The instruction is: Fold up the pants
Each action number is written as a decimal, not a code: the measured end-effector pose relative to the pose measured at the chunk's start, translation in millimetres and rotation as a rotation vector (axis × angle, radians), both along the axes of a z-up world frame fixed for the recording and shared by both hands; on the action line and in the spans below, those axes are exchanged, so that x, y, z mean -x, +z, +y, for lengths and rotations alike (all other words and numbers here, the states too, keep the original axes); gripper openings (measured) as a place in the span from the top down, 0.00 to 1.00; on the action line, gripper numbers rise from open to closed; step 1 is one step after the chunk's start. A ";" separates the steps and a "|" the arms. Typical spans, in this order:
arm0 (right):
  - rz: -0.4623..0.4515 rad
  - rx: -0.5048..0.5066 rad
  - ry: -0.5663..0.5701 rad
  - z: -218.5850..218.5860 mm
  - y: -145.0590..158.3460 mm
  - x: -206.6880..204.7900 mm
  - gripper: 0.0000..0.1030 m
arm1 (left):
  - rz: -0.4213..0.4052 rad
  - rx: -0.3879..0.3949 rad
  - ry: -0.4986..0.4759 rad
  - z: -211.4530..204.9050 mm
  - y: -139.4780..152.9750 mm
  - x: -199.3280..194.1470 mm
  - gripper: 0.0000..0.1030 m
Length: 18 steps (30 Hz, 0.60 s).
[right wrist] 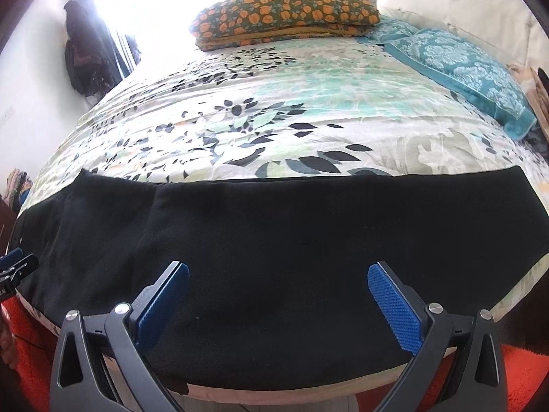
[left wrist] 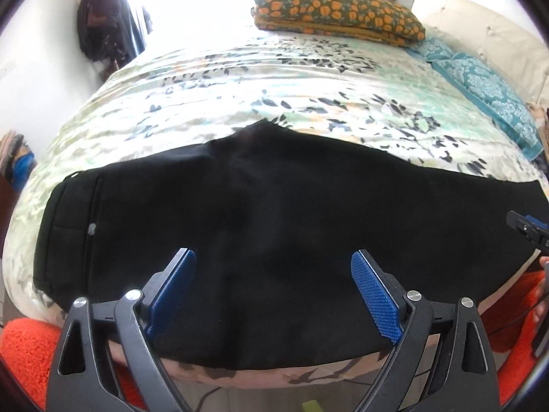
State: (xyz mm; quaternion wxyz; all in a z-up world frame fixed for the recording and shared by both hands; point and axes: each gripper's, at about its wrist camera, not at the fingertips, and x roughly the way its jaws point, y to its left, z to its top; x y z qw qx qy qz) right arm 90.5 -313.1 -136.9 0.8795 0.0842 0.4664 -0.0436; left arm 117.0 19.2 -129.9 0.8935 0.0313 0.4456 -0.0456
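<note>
Black pants (left wrist: 260, 226) flat across floral bedspread (left wrist: 274, 79), left gripper (left wrist: 273, 267) jaws spread wide above.

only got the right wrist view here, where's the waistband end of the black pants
Observer: On your left, out of your frame. The left wrist view shows the waistband of the black fabric pants lying flat on the floral quilted bedspread, with a small pale button beside it.
Operator: is the left gripper holding anything
Observer: No. The left gripper hovers over the mid pants with its jaws wide apart, nothing between them.
Operator: any bump on the far edge over there
Observer: Yes, the far edge rises to a point, likely the crotch, past the left gripper.
</note>
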 end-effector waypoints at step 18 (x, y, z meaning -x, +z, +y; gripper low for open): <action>-0.143 -0.337 -0.396 -200.9 53.9 29.6 0.00 | 0.090 -0.056 -0.169 -58.0 -24.2 1.9 0.09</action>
